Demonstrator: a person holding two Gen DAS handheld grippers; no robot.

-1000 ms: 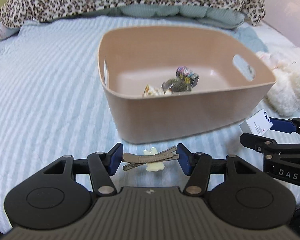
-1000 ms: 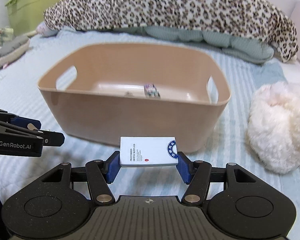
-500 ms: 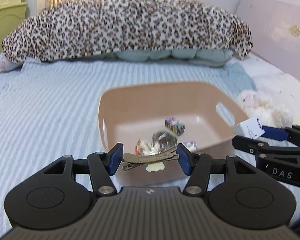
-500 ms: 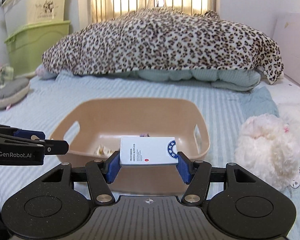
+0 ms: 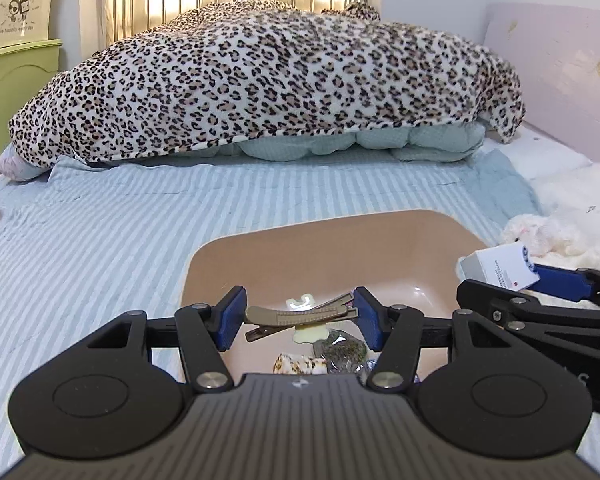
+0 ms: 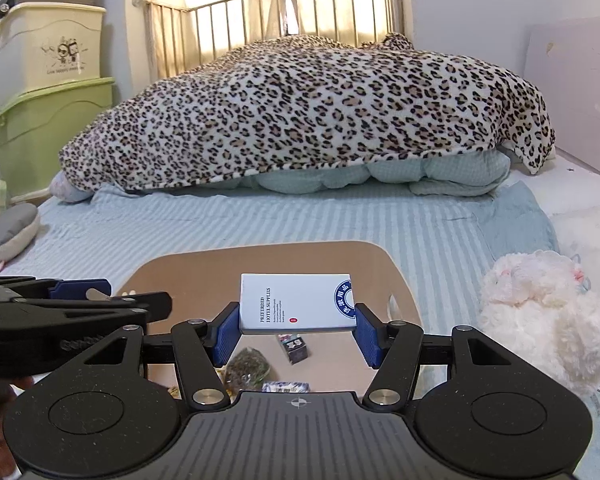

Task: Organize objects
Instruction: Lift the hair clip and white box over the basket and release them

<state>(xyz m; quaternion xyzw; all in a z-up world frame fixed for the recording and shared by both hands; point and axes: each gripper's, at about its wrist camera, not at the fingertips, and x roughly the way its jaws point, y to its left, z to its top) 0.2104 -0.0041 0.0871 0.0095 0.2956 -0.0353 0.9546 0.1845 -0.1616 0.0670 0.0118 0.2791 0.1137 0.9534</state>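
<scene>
A tan plastic bin [image 5: 332,236] sits on the striped bed; it also shows in the right wrist view [image 6: 204,268]. My left gripper [image 5: 300,318] is shut on a brown hair clip [image 5: 300,314] with a pale charm and holds it above the bin's inside. My right gripper [image 6: 296,330] is shut on a small white box [image 6: 298,304] printed "Preferred Hotel Supplies", also above the bin; the box shows in the left wrist view [image 5: 500,266]. Small items lie on the bin floor: a dark green packet [image 6: 248,368], a small patterned cube [image 6: 294,350], a wrapped snack [image 5: 300,364].
A leopard blanket [image 6: 312,112] over quilted bedding lies at the bed's far end. A white plush toy [image 6: 544,320] lies right of the bin. A grey slipper [image 6: 4,236] and stacked storage boxes [image 6: 48,92] are at the left.
Both grippers have risen from in front of the bin and moved forward over it, carrying the clip and the box. The bin now sits lower in both views.
</scene>
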